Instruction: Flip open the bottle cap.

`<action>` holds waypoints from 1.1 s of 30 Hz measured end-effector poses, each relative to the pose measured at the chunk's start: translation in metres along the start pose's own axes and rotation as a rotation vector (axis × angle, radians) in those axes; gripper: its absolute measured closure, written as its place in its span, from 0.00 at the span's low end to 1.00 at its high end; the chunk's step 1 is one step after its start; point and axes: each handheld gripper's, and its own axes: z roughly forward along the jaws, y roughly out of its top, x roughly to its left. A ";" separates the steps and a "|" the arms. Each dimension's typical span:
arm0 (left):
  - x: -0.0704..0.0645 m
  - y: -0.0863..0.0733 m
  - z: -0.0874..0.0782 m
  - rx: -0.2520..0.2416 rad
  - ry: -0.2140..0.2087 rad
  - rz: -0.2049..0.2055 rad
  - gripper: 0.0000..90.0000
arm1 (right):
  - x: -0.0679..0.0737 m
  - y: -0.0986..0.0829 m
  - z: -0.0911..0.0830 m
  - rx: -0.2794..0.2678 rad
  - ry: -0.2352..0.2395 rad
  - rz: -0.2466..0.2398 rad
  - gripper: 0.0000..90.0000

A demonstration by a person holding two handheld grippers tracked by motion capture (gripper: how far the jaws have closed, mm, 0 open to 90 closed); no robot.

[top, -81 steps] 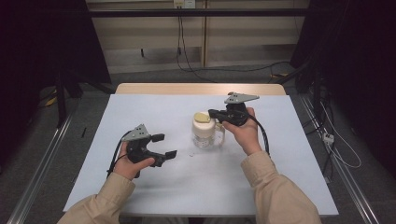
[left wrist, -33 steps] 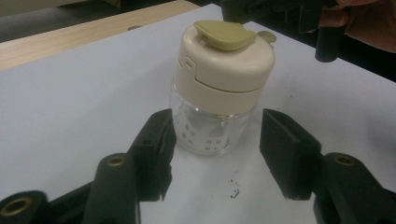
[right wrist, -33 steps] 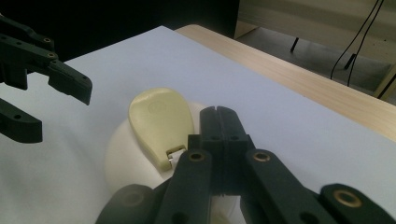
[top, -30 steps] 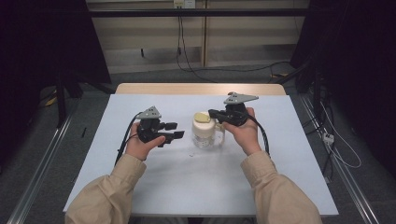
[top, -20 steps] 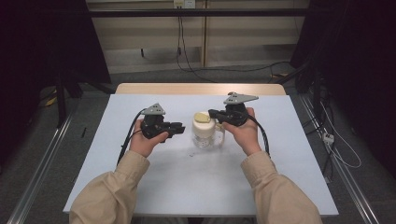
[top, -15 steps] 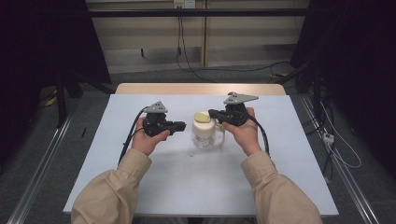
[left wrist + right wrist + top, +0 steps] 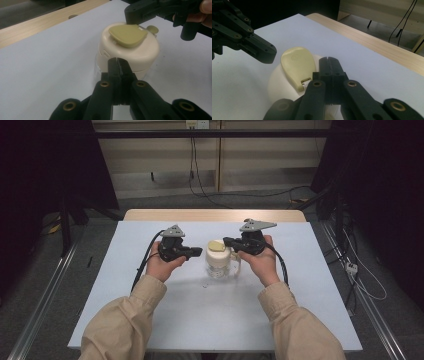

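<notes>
- While the right tongs sit at the right side of the cream-lidded clear plastic jar with a side handle, the left tongs have come in from the near-left part of the worktop and now point at the jar's left side.
- The jar stands upright near the middle of the pale blue worktop, between the two hands.
- Left tongs: in the left gripper view the two black jaws are pressed together with no gap and hold nothing; their tip lies just short of the cream lid, and contact cannot be confirmed.
- Right tongs: in the right gripper view the jaws are likewise closed together on nothing, lying over the lid's right edge beside the hinge of the yellow-green teardrop flip tab.
- The tab lies flat on the lid in both gripper views, so the jar reads as not yet opened.
- Judgement: the left tongs' approach suggests two-handed work is about to begin, one side steadying the jar and the other working the tab or lid.
- Judgement: either tongs must spread before gripping; a closed tip can only push or pry, and a push against the light jar could slide it.
</notes>
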 end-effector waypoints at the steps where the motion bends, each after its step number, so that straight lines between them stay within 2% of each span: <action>1: 0.000 0.002 0.000 0.002 0.004 0.003 1.00 | 0.000 0.000 0.000 0.001 0.000 0.000 1.00; 7: 0.000 0.009 0.004 0.013 0.005 0.011 1.00 | -0.001 0.002 0.001 0.013 0.006 -0.001 1.00; 10: 0.000 0.011 0.007 0.019 0.023 0.004 1.00 | -0.001 0.002 0.001 0.011 0.007 -0.003 1.00; 16: 0.001 0.011 0.010 0.015 0.016 0.000 1.00 | -0.001 0.002 0.001 0.010 0.005 -0.002 1.00; 24: -0.002 0.014 0.012 0.034 0.024 0.009 1.00 | 0.000 0.002 0.001 0.008 -0.001 -0.008 1.00; 33: 0.000 0.017 0.014 0.025 0.018 0.003 1.00 | 0.000 0.002 0.001 0.008 -0.006 -0.009 1.00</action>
